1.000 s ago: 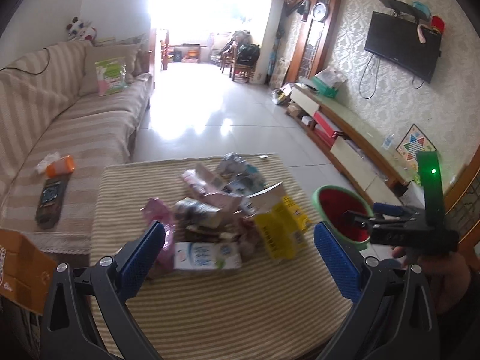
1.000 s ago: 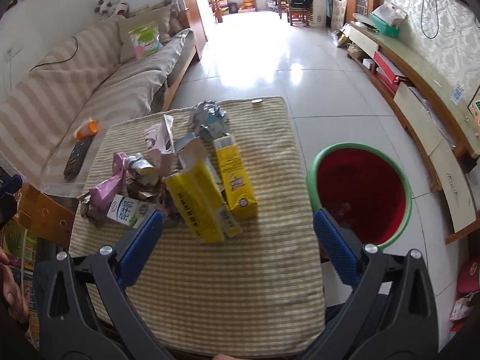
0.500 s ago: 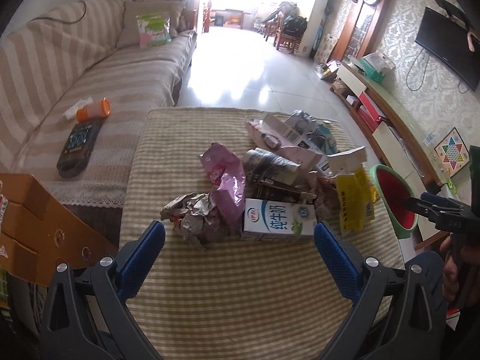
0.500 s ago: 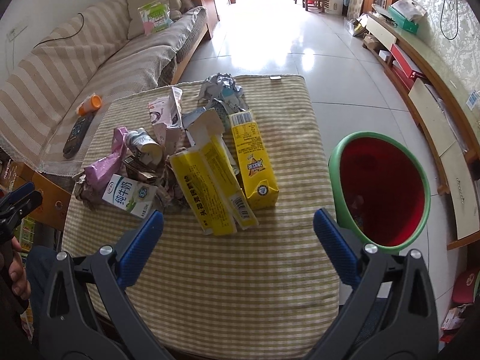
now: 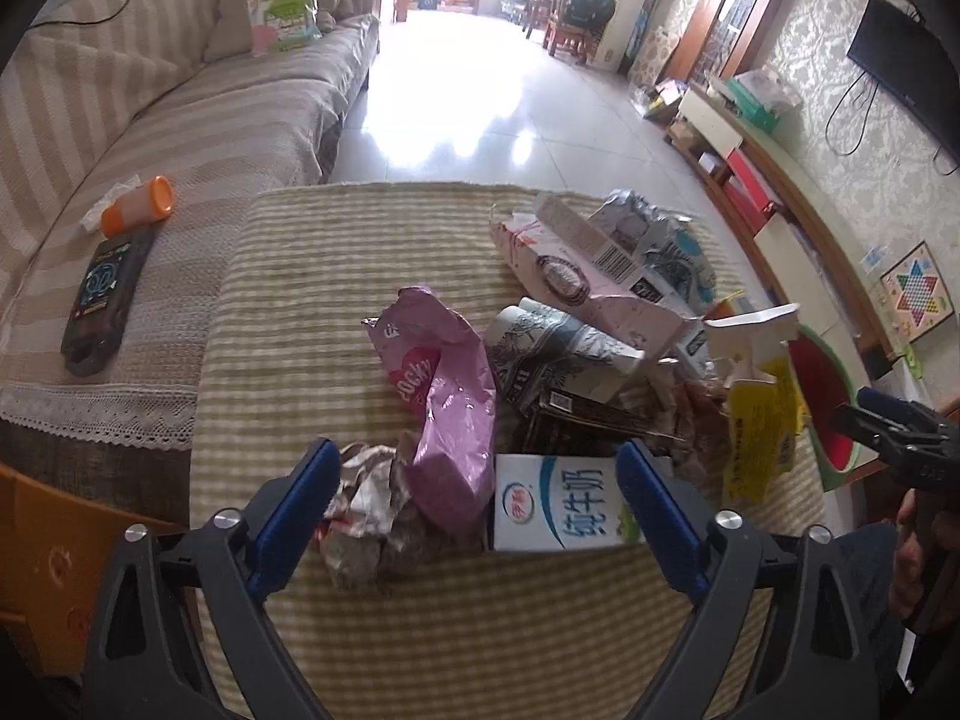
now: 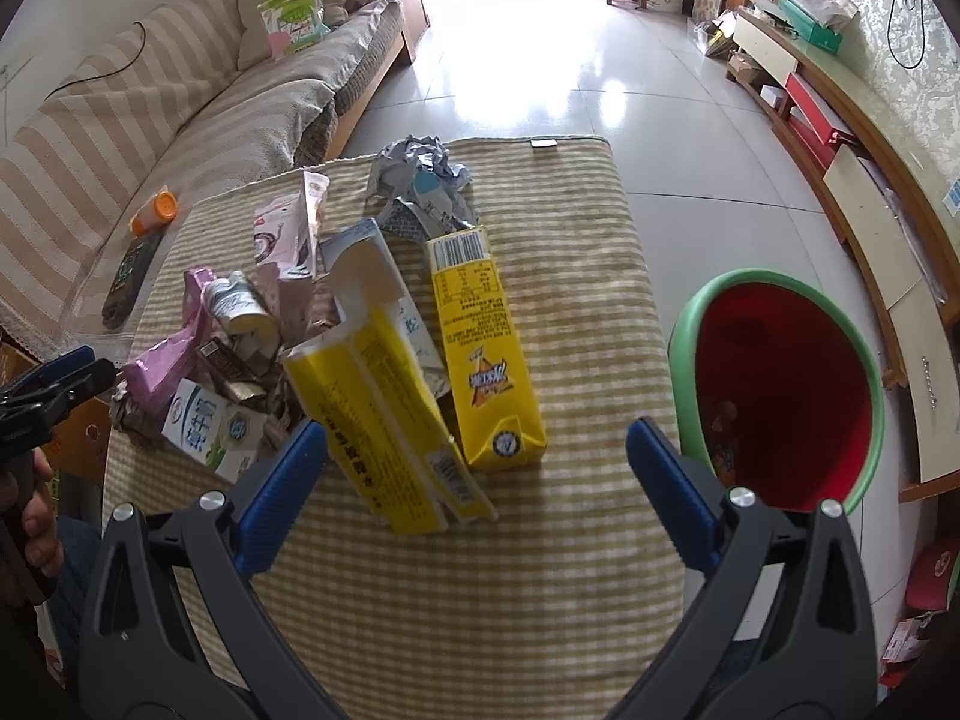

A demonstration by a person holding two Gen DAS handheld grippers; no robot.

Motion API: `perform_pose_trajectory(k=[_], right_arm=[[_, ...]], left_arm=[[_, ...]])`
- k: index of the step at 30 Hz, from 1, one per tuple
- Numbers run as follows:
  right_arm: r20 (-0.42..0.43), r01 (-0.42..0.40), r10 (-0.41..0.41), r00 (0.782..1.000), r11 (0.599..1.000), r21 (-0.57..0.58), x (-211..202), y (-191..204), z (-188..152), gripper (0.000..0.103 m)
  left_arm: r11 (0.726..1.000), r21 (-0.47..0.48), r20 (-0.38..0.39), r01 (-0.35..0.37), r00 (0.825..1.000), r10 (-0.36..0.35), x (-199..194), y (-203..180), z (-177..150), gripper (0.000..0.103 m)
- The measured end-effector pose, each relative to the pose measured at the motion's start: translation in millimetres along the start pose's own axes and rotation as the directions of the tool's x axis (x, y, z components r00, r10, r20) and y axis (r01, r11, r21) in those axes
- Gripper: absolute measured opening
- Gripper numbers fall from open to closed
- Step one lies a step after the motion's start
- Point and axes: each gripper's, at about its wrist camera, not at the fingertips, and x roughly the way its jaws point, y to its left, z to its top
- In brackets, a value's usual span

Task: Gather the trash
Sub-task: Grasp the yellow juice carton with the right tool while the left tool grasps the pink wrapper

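A pile of trash lies on a striped table [image 5: 480,618]. In the left wrist view my left gripper [image 5: 477,495] is open, its pads either side of a white milk carton [image 5: 561,510], a pink wrapper [image 5: 447,414] and crumpled foil [image 5: 366,516]. In the right wrist view my right gripper [image 6: 477,471] is open over the near ends of two yellow cartons [image 6: 384,426] [image 6: 483,354]. A red bin with a green rim [image 6: 780,384] stands right of the table.
A striped sofa [image 5: 150,138] on the left holds a remote [image 5: 99,300] and an orange-capped bottle [image 5: 141,213]. A cardboard box [image 5: 54,570] sits at the near left. A low TV cabinet [image 6: 852,138] runs along the right wall. Tiled floor lies beyond.
My left gripper has swung left and closed in on the pile's near-left side. My right gripper has moved forward and down toward the yellow cartons. Both stay open.
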Motion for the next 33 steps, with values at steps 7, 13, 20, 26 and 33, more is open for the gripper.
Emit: perform_pose_trajectory(k=[7,13,20,26,33], right_arm=[[-0.029,-0.011,0.012,1.0,1.0,0.026,29,-11,22,0.08],[-0.046,-0.012,0.014,0.999,0.999,0.036,42,-24,36,0.08],[-0.137,-0.08,0.082,0.987,0.997,0.016,69,-23,35,0.08],[-0.18,-0.088,0.09,0.98,0.996,0.019,86,-20,34,0.053],[-0.182,-0.094,0.096,0.979,0.995,0.021,90,-18,29,0.04]], left_arm=[[1.0,-0.028,-0.072,-0.003,0.997,0.001,39,7,22,0.081],[1.0,-0.024,-0.102,-0.009,0.995,0.007,59,3,30,0.08],[0.999,-0.04,-0.136,-0.002,0.991,-0.004,79,4,31,0.081],[0.998,-0.06,-0.146,0.009,0.989,-0.018,87,8,36,0.08],[0.987,-0.15,-0.155,0.06,0.984,-0.083,93,25,33,0.066]])
